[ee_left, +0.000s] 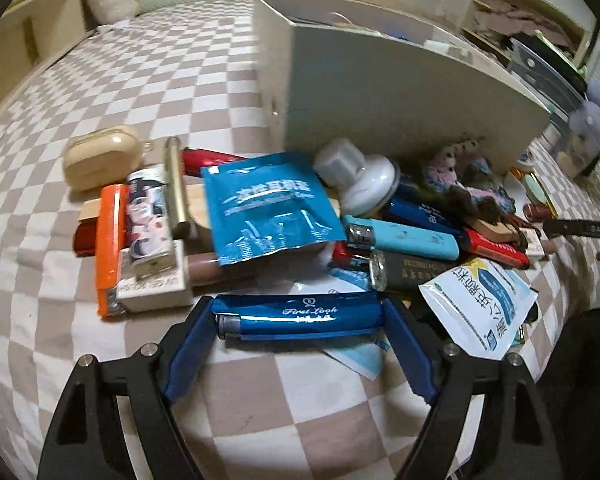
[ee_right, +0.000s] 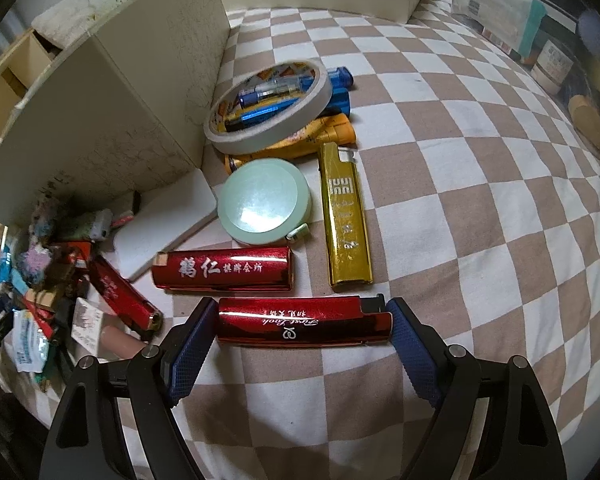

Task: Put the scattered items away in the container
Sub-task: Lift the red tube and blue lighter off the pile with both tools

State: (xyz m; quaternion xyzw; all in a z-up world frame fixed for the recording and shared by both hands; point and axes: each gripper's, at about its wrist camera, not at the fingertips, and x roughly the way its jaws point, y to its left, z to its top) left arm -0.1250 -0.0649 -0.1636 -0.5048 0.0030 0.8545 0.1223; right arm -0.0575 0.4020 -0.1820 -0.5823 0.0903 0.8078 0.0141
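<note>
Two lighters sit clamped lengthwise, one in each tool. Low in the left wrist view, the left gripper (ee_left: 298,318) is closed on a blue lighter (ee_left: 296,316), in front of a cluttered pile below the cream container (ee_left: 380,92) at upper centre. Low in the right wrist view, the right gripper (ee_right: 302,322) pinches a red lighter (ee_right: 304,322); a gold lighter (ee_right: 344,216) and tape roll (ee_right: 268,108) lie above it on the checkered cloth (ee_right: 480,220).
</note>
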